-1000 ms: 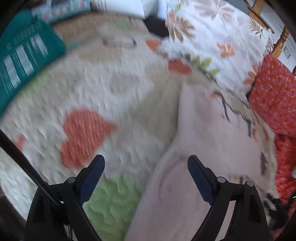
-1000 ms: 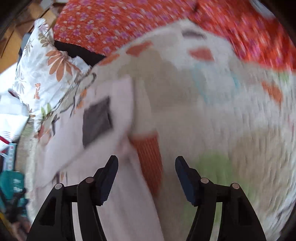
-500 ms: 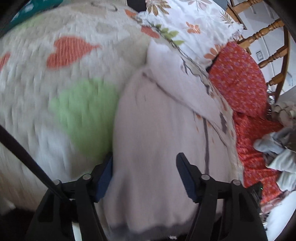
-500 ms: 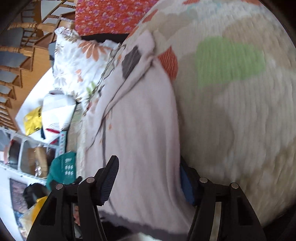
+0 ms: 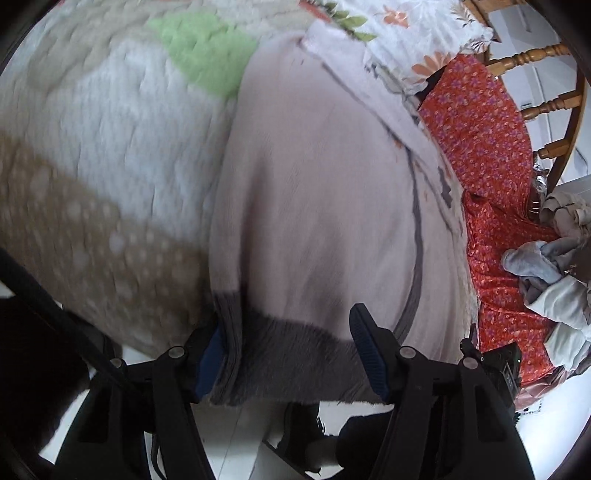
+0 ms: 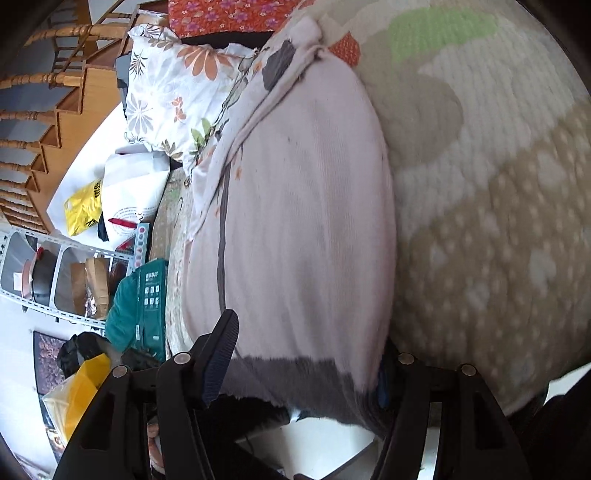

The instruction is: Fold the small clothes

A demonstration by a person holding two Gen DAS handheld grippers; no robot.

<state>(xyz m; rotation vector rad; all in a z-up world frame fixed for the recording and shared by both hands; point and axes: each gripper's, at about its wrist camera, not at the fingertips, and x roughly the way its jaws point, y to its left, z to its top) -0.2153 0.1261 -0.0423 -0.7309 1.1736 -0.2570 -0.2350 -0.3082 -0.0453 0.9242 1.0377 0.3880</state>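
A: Both claws sit wide apart at the grey ribbed hem point(image 5: 295, 354) of the pale pink knit garment point(image 5: 317, 192), which lies flat on the quilted heart-print bedspread point(image 5: 96, 122). Nothing pinched.

B: The risk? The left gripper point(image 5: 291, 354) and right gripper point(image 6: 306, 365) each straddle a hem corner at the bed's edge; closing on one layer only would skew the fold.

A: Both point forward, low. Beyond, the floral pillow point(image 6: 166, 85).

The garment point(image 5: 314, 206) lies on the bed point(image 5: 110, 140), its hem hanging over the near edge. A pillow point(image 5: 406, 33) sits behind it. A pile of clothes point(image 5: 554, 273) lies to its right.
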